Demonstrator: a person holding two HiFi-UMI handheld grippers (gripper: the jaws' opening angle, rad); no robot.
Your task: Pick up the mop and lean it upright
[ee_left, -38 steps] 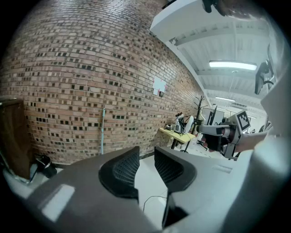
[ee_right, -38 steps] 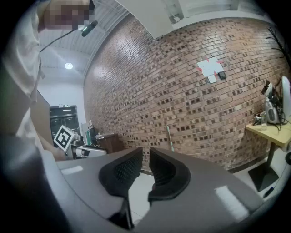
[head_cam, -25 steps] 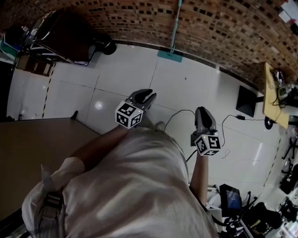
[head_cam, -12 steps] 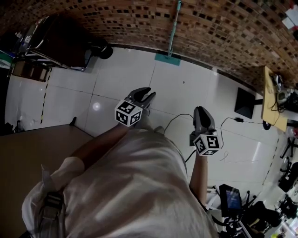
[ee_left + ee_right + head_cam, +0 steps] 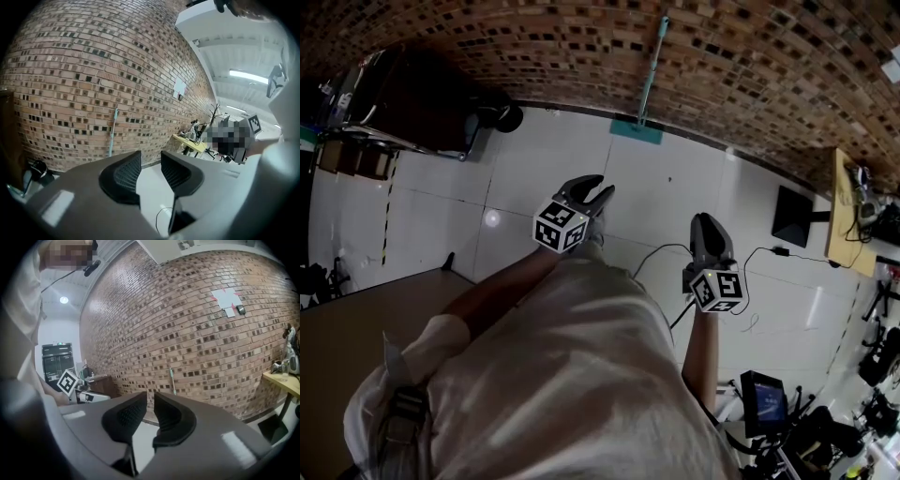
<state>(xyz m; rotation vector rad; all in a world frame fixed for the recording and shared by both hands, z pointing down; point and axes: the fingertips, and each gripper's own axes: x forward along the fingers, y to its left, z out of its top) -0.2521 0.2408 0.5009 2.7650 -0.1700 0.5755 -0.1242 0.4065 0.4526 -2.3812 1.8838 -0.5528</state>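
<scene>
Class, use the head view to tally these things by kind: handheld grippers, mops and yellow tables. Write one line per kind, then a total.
Grippers: 2, the left gripper and the right gripper
Mops: 1, the mop
Yellow tables: 1, the yellow table
Total: 4

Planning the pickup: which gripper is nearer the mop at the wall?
Left, it seems. The left gripper is below the mop, slightly left; the right gripper is farther off, below and right.
</scene>
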